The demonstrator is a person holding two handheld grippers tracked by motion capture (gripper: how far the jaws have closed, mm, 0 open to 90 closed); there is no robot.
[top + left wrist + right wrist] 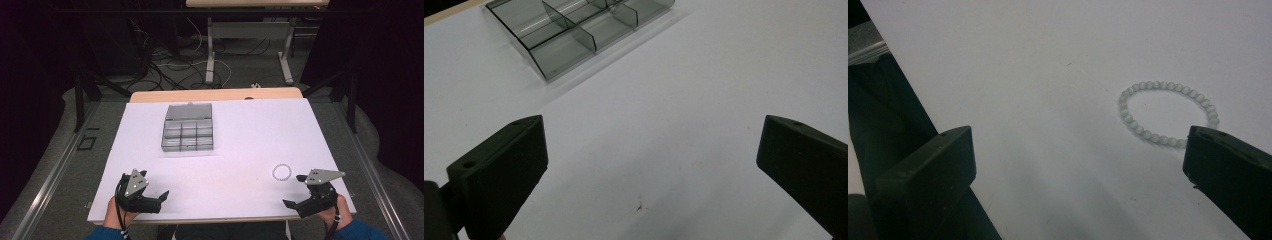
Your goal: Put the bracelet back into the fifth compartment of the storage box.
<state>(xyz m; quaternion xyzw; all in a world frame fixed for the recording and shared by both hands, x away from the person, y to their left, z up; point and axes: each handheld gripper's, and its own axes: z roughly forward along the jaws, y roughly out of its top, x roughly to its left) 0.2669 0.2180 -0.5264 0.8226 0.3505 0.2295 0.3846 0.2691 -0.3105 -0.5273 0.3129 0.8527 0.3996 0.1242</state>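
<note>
A smoky clear compartment box point(187, 135) with its lid folded back stands on the white table top point(250, 125), in the far middle. A pale bead bracelet point(281, 172) lies flat at the near right. My right gripper point(292, 190) is open just right of and nearer than the bracelet, with nothing between its jaws. In the right gripper view the bracelet point(1168, 112) lies ahead by the right jaw, apart from my gripper point(1078, 137). My left gripper point(155, 184) is open at the near left. From the left gripper point(651, 130) the box point(574, 30) lies far ahead.
The table's left edge point(878, 55) and dark floor lie beside the right gripper's left jaw. A small scuff point(640, 206) marks the white surface. Beyond the table are cables on the floor point(170, 70), another table's legs point(210, 50) and dark curtains on both sides.
</note>
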